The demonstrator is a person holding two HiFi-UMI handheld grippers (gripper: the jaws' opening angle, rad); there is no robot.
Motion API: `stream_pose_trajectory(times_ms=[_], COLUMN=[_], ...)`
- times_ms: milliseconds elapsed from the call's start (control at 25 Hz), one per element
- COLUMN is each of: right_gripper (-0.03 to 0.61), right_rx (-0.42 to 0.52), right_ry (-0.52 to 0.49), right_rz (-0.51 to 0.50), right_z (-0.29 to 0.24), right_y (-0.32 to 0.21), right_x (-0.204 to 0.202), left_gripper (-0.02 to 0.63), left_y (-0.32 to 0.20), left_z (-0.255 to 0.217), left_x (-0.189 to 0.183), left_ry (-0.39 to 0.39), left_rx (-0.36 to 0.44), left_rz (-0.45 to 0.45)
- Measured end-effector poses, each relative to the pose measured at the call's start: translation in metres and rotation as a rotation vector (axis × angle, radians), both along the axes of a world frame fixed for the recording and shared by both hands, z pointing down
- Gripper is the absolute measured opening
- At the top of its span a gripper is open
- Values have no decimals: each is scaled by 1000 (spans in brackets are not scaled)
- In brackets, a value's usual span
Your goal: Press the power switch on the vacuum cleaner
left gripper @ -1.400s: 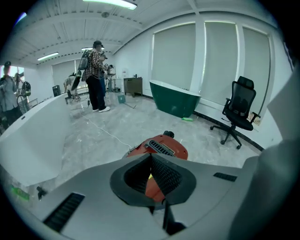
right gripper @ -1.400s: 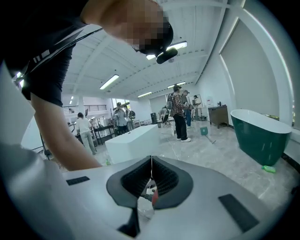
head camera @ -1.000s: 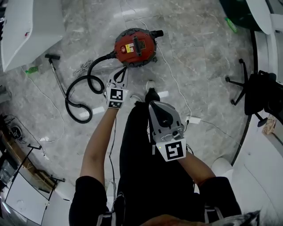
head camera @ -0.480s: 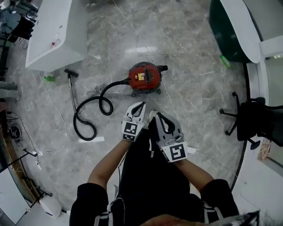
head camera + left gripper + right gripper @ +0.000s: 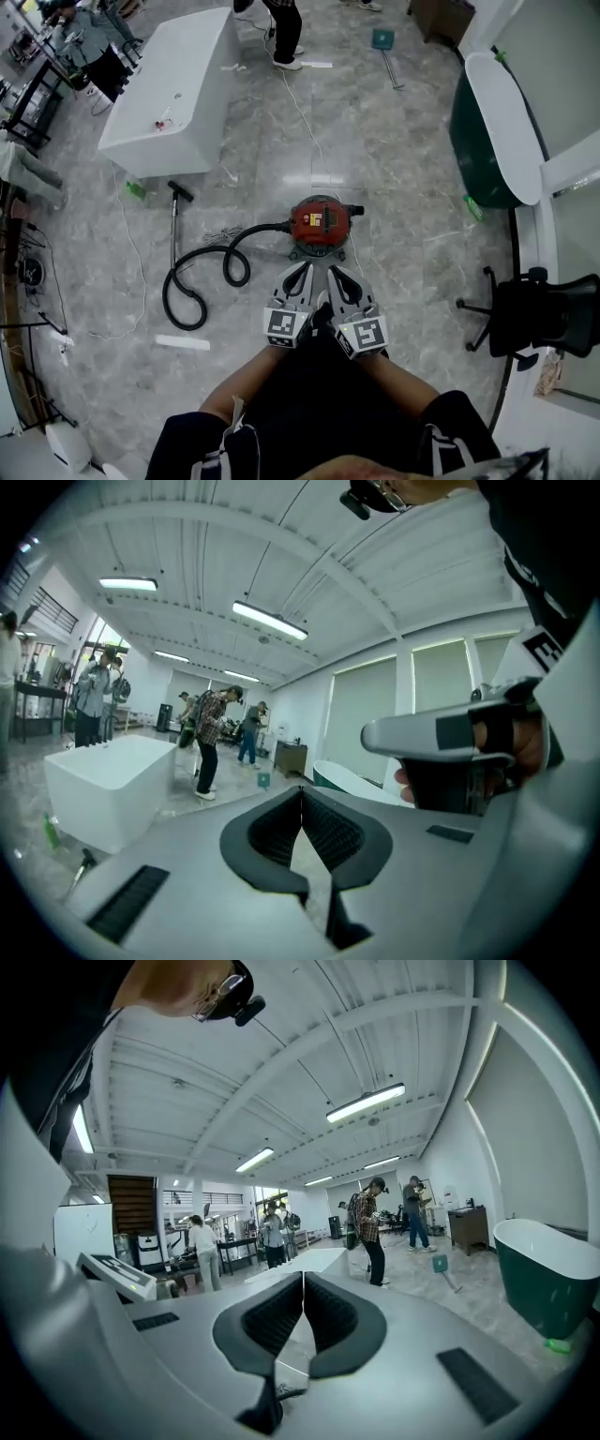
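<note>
The left gripper [image 5: 302, 270] and right gripper [image 5: 332, 272], both clenched empty at frame centre, needed lowering so one closed tip met the power switch on the red vacuum cleaner [image 5: 319, 225] squarely.

nothing readable, vacuum cleaner label [image 5: 314, 221] seemingly illegible

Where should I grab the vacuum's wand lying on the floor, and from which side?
Probably best to grip the wand mid-shaft from straight above, jaws across it: it's a thin, straight tube lying flat, clear of the hose loops there.
</note>
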State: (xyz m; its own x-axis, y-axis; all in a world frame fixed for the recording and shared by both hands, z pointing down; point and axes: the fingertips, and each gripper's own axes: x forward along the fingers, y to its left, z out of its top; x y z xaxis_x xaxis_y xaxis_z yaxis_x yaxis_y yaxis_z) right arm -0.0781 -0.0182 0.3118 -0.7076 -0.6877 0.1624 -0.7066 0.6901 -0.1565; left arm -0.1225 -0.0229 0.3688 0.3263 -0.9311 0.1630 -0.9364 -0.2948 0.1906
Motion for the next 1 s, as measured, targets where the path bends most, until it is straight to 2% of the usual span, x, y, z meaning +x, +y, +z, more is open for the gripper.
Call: stream_pose_trajectory(times_ms=[160,440,800,1000], right_gripper=[18,18,18,18], right_rx=[13,90,115,110], right_ry=[6,9,20,18], right_rz=[-2,-26,-21,-16], right_z=[-12,-32,-38,-38], right_y=[9,9,13,18], right_x=[-4,-5,-6,-9], left_gripper=[18,18,18,18], left_y=[16,19,23,29], left_z=[-34,-61,-72,-72], left_x=[-12,-14,-18,-17], left_ry=[-6,-4,-5,-15], left_rx=[77,159,207,201], left_rz=[-61,-73,-81,-69])
